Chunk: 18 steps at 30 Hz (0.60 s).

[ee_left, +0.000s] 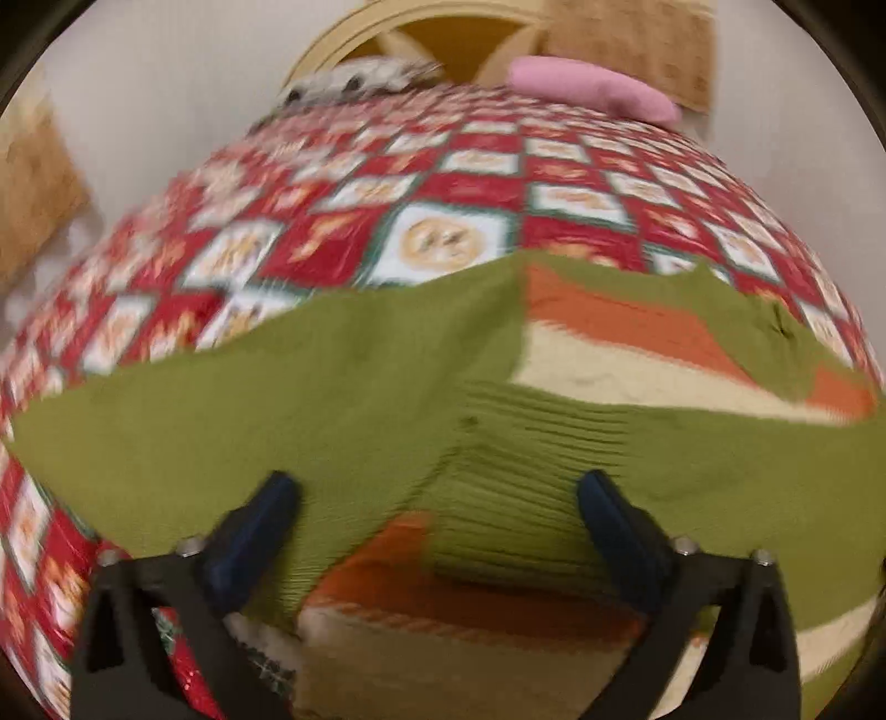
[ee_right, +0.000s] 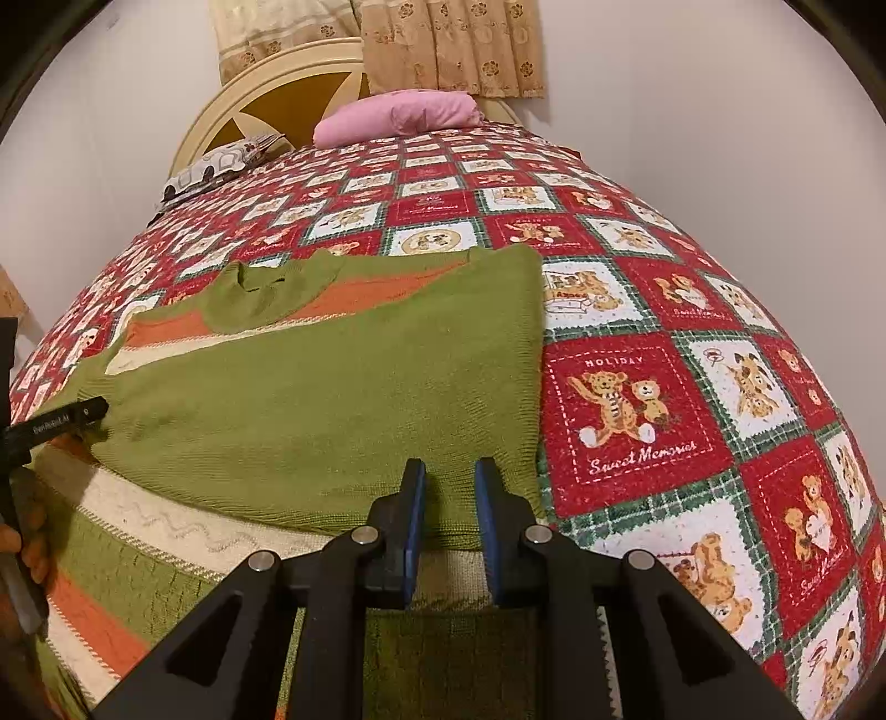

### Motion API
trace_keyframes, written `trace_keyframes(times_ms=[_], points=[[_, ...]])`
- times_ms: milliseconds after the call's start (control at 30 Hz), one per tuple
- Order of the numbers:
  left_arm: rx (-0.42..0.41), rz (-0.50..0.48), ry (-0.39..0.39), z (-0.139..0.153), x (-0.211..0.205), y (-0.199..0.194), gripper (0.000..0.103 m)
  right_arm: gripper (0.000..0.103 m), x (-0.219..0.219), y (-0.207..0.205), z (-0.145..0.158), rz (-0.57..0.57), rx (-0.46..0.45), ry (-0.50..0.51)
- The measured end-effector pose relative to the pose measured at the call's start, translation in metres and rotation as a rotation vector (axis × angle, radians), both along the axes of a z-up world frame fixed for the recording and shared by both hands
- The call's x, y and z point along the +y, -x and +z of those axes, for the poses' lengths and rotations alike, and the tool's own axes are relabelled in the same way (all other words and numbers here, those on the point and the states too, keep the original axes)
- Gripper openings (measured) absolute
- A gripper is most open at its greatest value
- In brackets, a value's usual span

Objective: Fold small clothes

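The right hand-held gripper [ee_right: 449, 487] has its blue-padded jaws drawn in to a narrow gap, tips resting at the near hem of the sweater; the fabric lies under and between the pads, but whether they actually pinch it cannot be told. The left hand-held gripper [ee_left: 437, 487] stands wide open over the sweater, its two pads well apart with nothing clamped between them; that view is blurred.

The bed [ee_right: 637, 421] fills both views, covered by a red, white and green checked quilt printed with teddy bears. From the right wrist camera, the green sweater [ee_right: 332, 399] spreads from the centre toward 9 o'clock on the quilt, one green panel folded over so that orange and cream stripes show at 10 o'clock and again at 7 o'clock near the bed's edge. From the left wrist camera the same sweater runs across the lower half, its ribbed green part between the open pads.

At 12 o'clock a cream headboard [ee_right: 288, 83] rises with patterned curtains [ee_right: 443, 50] behind it. A pink pillow [ee_right: 398, 116] lies at the head of the bed at 12 o'clock, and a grey-and-white patterned pillow [ee_right: 221, 166] sits at 11 o'clock.
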<state>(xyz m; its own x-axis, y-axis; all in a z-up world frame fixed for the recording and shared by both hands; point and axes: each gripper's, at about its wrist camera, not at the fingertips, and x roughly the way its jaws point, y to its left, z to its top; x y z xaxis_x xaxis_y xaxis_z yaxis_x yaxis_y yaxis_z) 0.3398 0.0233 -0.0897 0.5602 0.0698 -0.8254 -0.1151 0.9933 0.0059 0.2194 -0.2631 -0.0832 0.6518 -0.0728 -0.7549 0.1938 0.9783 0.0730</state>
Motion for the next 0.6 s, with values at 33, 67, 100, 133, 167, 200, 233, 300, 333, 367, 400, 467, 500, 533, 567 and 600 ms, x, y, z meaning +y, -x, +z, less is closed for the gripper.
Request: trace_keyframes(times_ms=[33,67,100,133,167,200,233,300,333,367,400,467,500,533,567,600], points=[[-0.001,0.008,0.028,-0.001,0.004,0.000,0.103,0.019,0.000,0.001,0.002,-0.007,-0.004,0.002],[-0.009,0.010,0.020,-0.001,0.004,0.002,0.103,0.017,0.000,0.005,0.008,-0.028,-0.023,0.019],[-0.016,0.007,0.003,-0.001,0.001,0.004,0.103,0.017,0.002,0.010,0.015,-0.035,-0.048,0.035],[-0.023,0.005,-0.014,0.000,-0.002,0.006,0.103,0.017,0.006,0.016,0.024,-0.027,-0.085,0.040],[-0.029,0.005,-0.029,0.000,-0.004,0.006,0.103,0.017,0.010,0.020,0.029,-0.007,-0.101,0.033],[-0.030,0.005,-0.034,0.000,-0.005,0.006,0.103,0.017,0.017,0.023,0.031,0.030,-0.102,0.031],[-0.028,0.005,-0.031,0.000,-0.005,0.006,0.103,0.017,0.025,0.023,0.029,0.054,-0.088,0.055],[-0.018,0.009,-0.015,0.000,-0.001,0.008,0.103,0.019,0.035,0.019,0.016,0.080,-0.032,0.104],[-0.015,0.007,-0.010,-0.001,-0.001,0.010,0.103,0.019,0.034,0.010,0.003,0.091,0.032,0.085],[-0.013,0.002,-0.008,0.000,0.001,0.013,0.103,0.019,0.032,0.005,-0.004,0.091,0.069,0.067],[-0.012,-0.006,-0.006,0.000,0.002,0.014,0.103,0.020,0.028,0.004,-0.004,0.086,0.056,0.042],[0.003,-0.037,0.023,0.003,0.010,0.019,0.103,0.020,0.023,0.004,-0.004,0.084,0.049,0.010],[0.010,-0.062,0.053,0.008,0.017,0.022,0.103,0.023,0.021,0.006,-0.005,0.086,0.039,-0.001],[0.003,-0.067,0.068,0.012,0.023,0.026,0.103,0.024,0.019,0.007,-0.005,0.091,0.030,-0.020],[-0.031,-0.056,0.090,0.023,0.039,0.035,0.103,0.027,0.017,0.007,-0.005,0.095,0.025,-0.039],[-0.066,-0.039,0.103,0.032,0.052,0.043,0.103,0.027,0.016,0.008,-0.006,0.096,0.023,-0.048]])
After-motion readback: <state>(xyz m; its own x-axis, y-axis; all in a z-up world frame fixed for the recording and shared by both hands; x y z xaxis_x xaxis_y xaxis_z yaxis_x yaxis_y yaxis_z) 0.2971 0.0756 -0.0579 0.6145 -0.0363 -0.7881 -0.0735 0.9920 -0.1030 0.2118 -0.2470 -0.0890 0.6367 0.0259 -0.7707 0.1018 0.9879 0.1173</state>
